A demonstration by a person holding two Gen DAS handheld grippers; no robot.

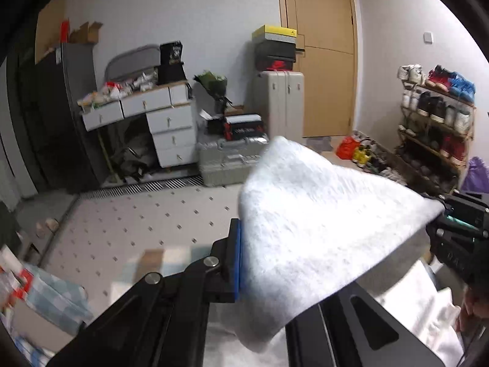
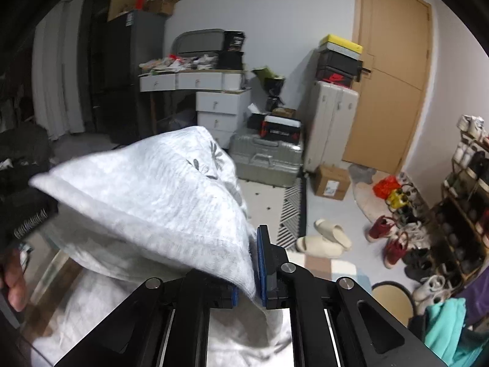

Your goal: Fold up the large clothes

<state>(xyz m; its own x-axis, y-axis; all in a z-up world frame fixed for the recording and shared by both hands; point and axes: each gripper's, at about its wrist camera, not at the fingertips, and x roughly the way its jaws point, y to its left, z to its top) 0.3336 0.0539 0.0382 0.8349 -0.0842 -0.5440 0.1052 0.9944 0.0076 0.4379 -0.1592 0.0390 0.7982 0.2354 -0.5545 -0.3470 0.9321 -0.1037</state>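
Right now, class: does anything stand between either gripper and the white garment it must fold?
Nothing visible does. The left gripper and right gripper are each shut directly on the white garment, stretched between them.

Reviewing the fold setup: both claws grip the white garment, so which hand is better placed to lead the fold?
Neither clearly. The left claw and right claw are both shut on the lifted white garment, stretching one edge between them.

A red Nike swoosh is showing on the black shoebox (image 2: 336,77) sitting atop the upright pale suitcase (image 2: 331,122); other printing is staying unreadable.
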